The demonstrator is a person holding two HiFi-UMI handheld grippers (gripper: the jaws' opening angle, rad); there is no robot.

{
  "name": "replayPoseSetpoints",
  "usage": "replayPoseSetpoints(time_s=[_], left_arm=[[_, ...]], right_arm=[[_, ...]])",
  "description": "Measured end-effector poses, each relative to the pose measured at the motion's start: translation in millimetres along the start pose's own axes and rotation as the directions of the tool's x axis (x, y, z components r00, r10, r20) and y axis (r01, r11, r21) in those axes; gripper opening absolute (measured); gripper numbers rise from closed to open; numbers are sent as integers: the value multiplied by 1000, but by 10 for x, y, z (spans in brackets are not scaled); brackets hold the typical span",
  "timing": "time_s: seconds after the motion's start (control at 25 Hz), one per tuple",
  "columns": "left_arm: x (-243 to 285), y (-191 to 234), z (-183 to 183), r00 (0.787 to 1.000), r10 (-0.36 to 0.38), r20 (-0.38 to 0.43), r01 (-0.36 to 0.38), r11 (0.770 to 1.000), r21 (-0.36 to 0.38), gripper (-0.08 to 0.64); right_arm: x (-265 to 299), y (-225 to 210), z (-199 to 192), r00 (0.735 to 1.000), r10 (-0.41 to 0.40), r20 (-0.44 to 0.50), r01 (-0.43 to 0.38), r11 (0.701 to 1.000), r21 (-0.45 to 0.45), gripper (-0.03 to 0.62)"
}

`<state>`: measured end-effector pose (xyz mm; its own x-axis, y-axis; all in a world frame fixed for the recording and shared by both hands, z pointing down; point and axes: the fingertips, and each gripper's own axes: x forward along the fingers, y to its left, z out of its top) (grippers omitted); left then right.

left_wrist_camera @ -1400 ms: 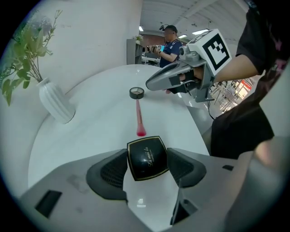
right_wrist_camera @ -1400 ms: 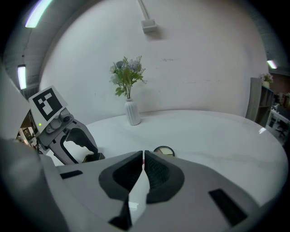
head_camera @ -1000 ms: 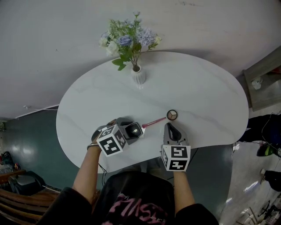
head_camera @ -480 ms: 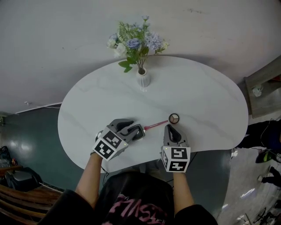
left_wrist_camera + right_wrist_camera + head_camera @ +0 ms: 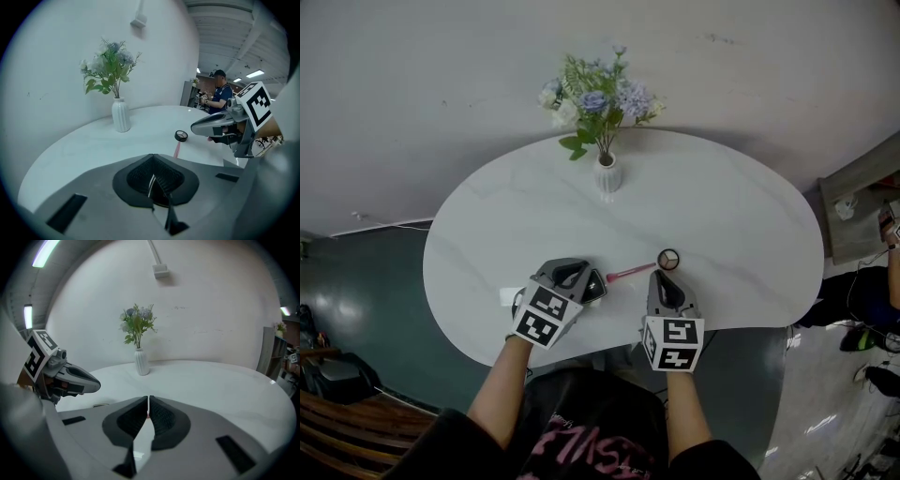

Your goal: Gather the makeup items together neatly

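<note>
A thin pink stick [image 5: 630,273] lies on the white table [image 5: 722,216], with a small round jar [image 5: 668,260] at its right end. The left gripper view has the same stick [image 5: 177,150] and jar [image 5: 181,136] ahead of the jaws. My left gripper [image 5: 594,284] sits just left of the stick, shut, with nothing visible between its pads [image 5: 161,177]. My right gripper [image 5: 661,276] rests just below the jar, shut and empty [image 5: 148,403]. A small white flat item [image 5: 508,296] lies left of the left gripper.
A white ribbed vase [image 5: 607,174] of blue and white flowers [image 5: 600,101] stands at the back of the table. The table's near edge [image 5: 600,349] runs just under both grippers. A person [image 5: 218,96] stands far off in the room.
The left gripper's jaws have gone from wide open to shut beside the pink stick. The right gripper has stayed in place, shut.
</note>
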<state>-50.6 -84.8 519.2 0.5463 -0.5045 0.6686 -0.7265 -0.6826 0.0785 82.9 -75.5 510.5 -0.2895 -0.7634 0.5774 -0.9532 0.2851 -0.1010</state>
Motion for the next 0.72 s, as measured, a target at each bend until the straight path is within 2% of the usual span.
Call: replayPoseSetpoints(time_s=[0.44,0.72], left_arm=[[-170,43,371,988,80,132,-78,997,-23,11],[-384,58,640,964,134,228,-131,991,-28,11]], right_arm=[[-105,-50,294,998,6,59,-5,1000,-19,71],[-220,-52,517,994,17,108,-12,999,-46,71]])
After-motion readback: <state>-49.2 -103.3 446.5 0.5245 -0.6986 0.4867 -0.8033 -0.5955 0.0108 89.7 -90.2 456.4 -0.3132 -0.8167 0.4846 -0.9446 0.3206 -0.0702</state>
